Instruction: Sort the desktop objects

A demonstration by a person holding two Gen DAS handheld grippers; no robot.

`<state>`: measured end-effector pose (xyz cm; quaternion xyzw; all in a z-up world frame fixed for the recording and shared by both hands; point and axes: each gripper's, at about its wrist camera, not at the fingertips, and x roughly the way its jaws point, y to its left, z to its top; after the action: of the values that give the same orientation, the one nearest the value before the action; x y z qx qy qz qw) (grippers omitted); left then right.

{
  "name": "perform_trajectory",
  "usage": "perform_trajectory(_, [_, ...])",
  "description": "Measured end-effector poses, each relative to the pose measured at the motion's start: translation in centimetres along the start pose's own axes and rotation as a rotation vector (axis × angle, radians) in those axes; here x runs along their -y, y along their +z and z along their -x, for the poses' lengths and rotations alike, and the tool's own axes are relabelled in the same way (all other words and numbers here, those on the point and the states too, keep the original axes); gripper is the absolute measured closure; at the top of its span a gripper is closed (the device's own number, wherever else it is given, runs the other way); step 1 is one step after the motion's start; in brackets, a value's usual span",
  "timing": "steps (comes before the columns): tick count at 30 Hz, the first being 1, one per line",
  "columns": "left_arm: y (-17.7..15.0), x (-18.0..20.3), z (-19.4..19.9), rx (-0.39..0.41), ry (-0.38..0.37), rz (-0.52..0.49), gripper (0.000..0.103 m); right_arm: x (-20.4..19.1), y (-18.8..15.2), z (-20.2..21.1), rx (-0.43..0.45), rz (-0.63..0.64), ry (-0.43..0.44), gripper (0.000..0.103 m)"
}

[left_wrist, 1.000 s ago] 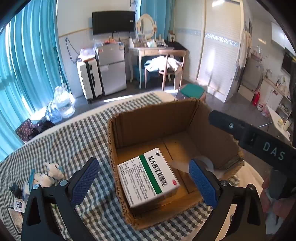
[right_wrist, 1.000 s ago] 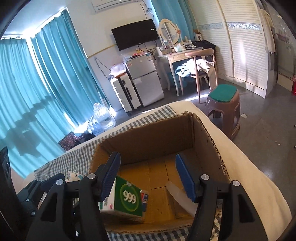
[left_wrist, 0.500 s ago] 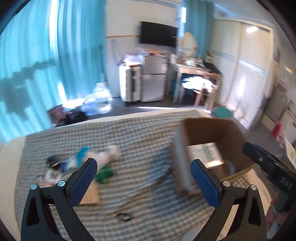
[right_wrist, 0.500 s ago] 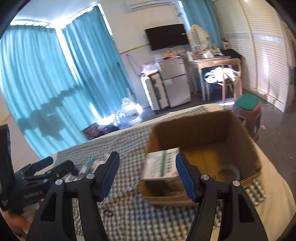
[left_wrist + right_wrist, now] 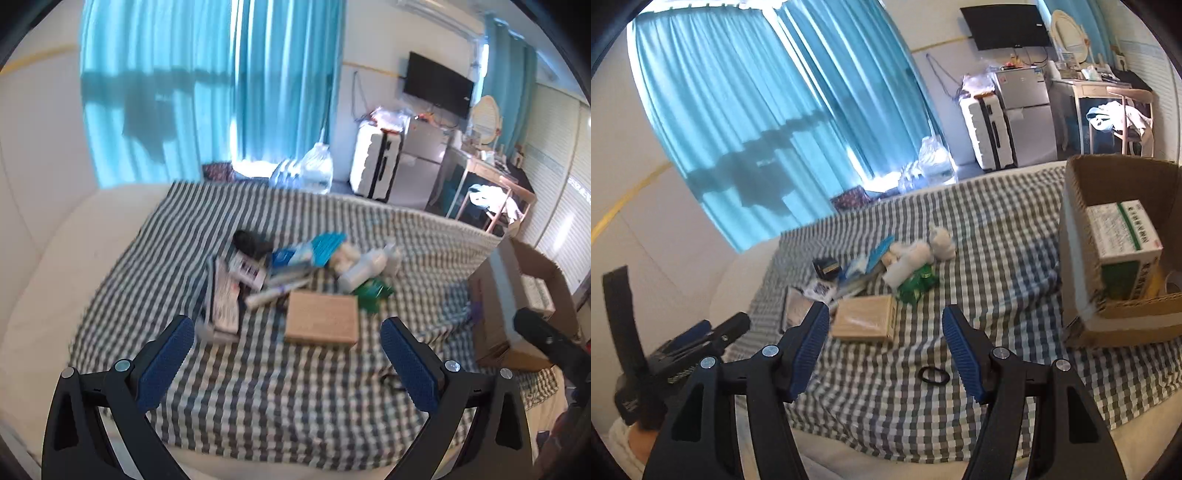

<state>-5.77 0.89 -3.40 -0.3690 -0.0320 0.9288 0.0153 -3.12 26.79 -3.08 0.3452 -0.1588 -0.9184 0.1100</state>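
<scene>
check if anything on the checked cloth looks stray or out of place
A small black ring lies alone on the checked cloth, apart from the jumbled pile and outside the cardboard box.

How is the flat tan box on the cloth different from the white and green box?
The tan box lies flat on the checked cloth; the white and green box sits tilted inside the cardboard carton. The tan box looks plain; the white and green box carries printed text and a green stripe. Both are rectangular boxes.
</scene>
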Motion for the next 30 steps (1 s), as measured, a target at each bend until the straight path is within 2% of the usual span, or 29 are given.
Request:
perform_trajectory(4, [-2.3, -0.5, -2.3, -0.05, -0.005, 0.029, 0.0, -0.3, -2.2, -3.0, -0.052, 0.057, -0.049, 0.039])
perform_trajectory(7, [-3.9, -0.2, -4.0, -0.083, -0.017, 0.024, 0.0, 0.7, -4.3, -5.1, -0.127, 0.083, -0.069, 0.039])
perform_trajectory(13, [-5.6, 1.1, -7.2, -0.147, -0.021, 0.003, 0.0, 1.9, -7.7, -11.0, -0.291, 0.199, -0.165, 0.039])
perform_trajectory(15, [-6.0, 1.3, -8.3, -0.166, -0.016, -0.005, 0.0, 2.7, -8.4, -12.9, -0.348, 0.201, -0.175, 0.039])
perform_trajectory(22, [-6.6, 1.0, -11.7, -0.237, 0.0, 0.007, 0.0, 4.1, -9.0, -16.5, -0.422, 0.211, -0.2, 0.042])
perform_trajectory(24, [-6.6, 1.0, -12.7, -0.252, 0.011, 0.012, 0.0, 4.1, -9.3, -17.2, -0.448, 0.241, -0.222, 0.047])
perform_trajectory(25, [-6.6, 1.0, -13.2, -0.261, 0.009, 0.017, 0.0, 4.0, -9.3, -17.3, -0.443, 0.256, -0.228, 0.052])
perform_trajectory(26, [-6.7, 1.0, -13.5, -0.266, 0.008, 0.02, 0.0, 4.0, -9.2, -17.3, -0.433, 0.265, -0.235, 0.067])
perform_trajectory(27, [-6.7, 1.1, -13.9, -0.274, 0.009, 0.024, 0.0, 4.2, -9.0, -17.2, -0.42, 0.267, -0.247, 0.075])
perform_trajectory(28, [-6.7, 1.2, -14.2, -0.279, 0.01, 0.027, 0.0, 4.5, -8.8, -17.1, -0.413, 0.26, -0.251, 0.088])
perform_trajectory(29, [-6.7, 1.5, -14.4, -0.283, 0.009, 0.03, 0.0, 4.9, -8.5, -17.0, -0.403, 0.236, -0.237, 0.096])
perform_trajectory(30, [-6.7, 1.6, -14.6, -0.283, 0.01, 0.03, 0.0, 5.4, -8.4, -16.8, -0.394, 0.209, -0.223, 0.097])
